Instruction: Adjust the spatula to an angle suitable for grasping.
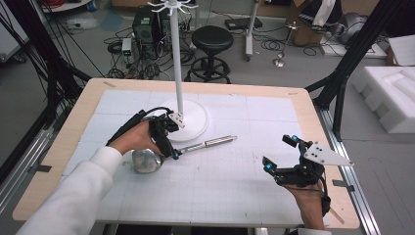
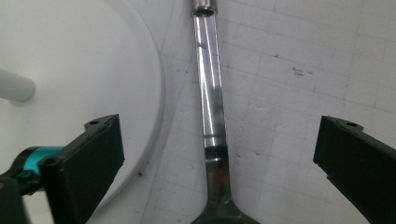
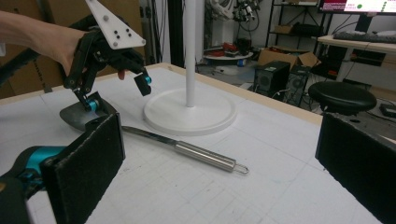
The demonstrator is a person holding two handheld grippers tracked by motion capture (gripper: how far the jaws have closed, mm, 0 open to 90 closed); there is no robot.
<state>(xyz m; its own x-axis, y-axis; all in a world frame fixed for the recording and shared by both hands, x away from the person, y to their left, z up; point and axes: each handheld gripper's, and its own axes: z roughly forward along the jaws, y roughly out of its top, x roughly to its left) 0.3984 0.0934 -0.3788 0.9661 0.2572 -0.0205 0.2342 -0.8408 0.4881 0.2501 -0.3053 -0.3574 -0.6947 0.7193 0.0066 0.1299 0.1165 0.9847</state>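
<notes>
A steel ladle (image 1: 210, 143) lies flat on the white grid mat, its bowl (image 1: 146, 161) at the left and its handle pointing right. My left gripper (image 1: 172, 137) is open and low over the ladle, with one jaw on each side of the handle (image 2: 210, 93) just past the bowl, neither touching it. A white hook stand (image 1: 176, 58) rises from its round base (image 1: 193, 122) right behind the ladle. My right gripper (image 1: 280, 152) is open and holds nothing at the mat's right, looking across at the ladle (image 3: 196, 151) and the left gripper (image 3: 119, 95).
The stand's base (image 2: 70, 60) lies close beside the left gripper's left jaw. The wooden table edge (image 1: 337, 196) runs just right of the right hand. Beyond the table stand a black stool (image 1: 211, 39), a computer tower (image 1: 144, 24), cables, and white foam (image 1: 391, 93).
</notes>
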